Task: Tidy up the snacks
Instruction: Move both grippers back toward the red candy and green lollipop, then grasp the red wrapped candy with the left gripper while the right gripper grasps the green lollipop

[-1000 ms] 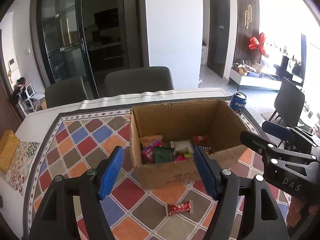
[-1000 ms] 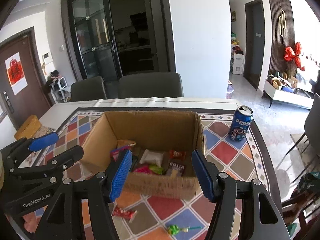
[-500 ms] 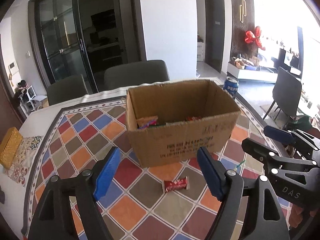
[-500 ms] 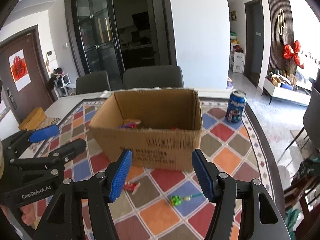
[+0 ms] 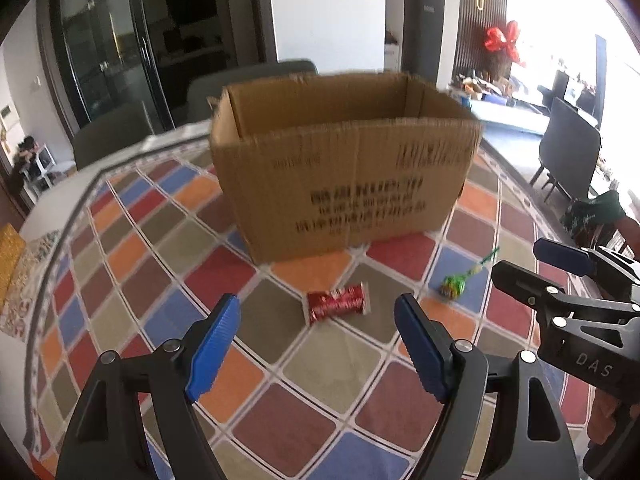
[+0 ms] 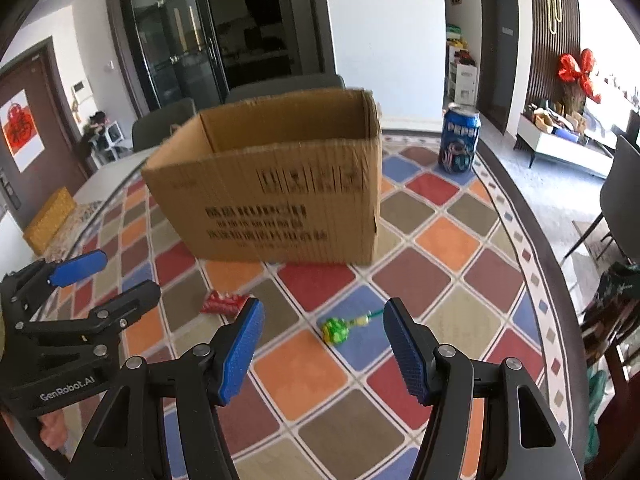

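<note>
Cardboard box [image 5: 344, 184] sits mid-table, red snack packet [image 5: 337, 302] and green lollipop [image 6: 338, 329] loose just in front. Both my left gripper [image 5: 316, 348] and right gripper [image 6: 322, 346] are wide, empty. I'd drop straight down, straddling each.

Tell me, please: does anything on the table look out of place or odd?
Yes. Two snacks lie loose on the checked tablecloth in front of the cardboard box instead of inside it: a red wrapped snack and a green lollipop. A Pepsi can stands upright beside the box.
</note>
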Available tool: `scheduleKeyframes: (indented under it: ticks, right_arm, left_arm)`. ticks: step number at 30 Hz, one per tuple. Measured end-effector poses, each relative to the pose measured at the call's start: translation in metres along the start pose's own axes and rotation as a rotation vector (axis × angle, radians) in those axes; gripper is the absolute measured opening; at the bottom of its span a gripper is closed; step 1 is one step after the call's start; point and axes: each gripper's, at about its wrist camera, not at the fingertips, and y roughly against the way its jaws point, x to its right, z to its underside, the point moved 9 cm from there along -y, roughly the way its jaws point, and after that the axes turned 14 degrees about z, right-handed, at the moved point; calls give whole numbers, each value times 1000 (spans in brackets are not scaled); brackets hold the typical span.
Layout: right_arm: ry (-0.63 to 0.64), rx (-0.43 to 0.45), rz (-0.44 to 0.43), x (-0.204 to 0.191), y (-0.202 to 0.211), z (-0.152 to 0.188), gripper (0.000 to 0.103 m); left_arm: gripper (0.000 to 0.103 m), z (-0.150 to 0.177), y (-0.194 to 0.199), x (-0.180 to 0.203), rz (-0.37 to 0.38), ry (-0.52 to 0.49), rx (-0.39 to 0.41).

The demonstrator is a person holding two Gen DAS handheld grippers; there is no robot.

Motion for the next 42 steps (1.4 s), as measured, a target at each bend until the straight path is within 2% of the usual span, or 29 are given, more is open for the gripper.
scheduleKeyframes:
  ticks: [4, 11, 24, 34, 38, 42]
  right_arm:
    - [2, -36, 3, -1, -11, 13, 63]
    - [-3, -99, 11, -1, -34, 30, 63]
    - [-7, -168, 28, -2, -70, 43, 63]
    - [-7, -184, 23, -7, -83, 41, 60]
    - [-8, -194, 16, -7, -88, 42, 55]
    - [-4, -200, 10, -9, -91, 43, 46]
  left_arm:
    - [79, 10, -16, -1, 25, 14, -40]
    - [87, 22, -43, -4, 66, 34, -86]
    - [87, 23, -96, -16, 37, 51, -173]
    - [87, 22, -118, -28, 14, 102, -198]
    - [80, 23, -118, -33, 24, 128, -185]
    - [64, 22, -116, -34, 23, 116, -173]
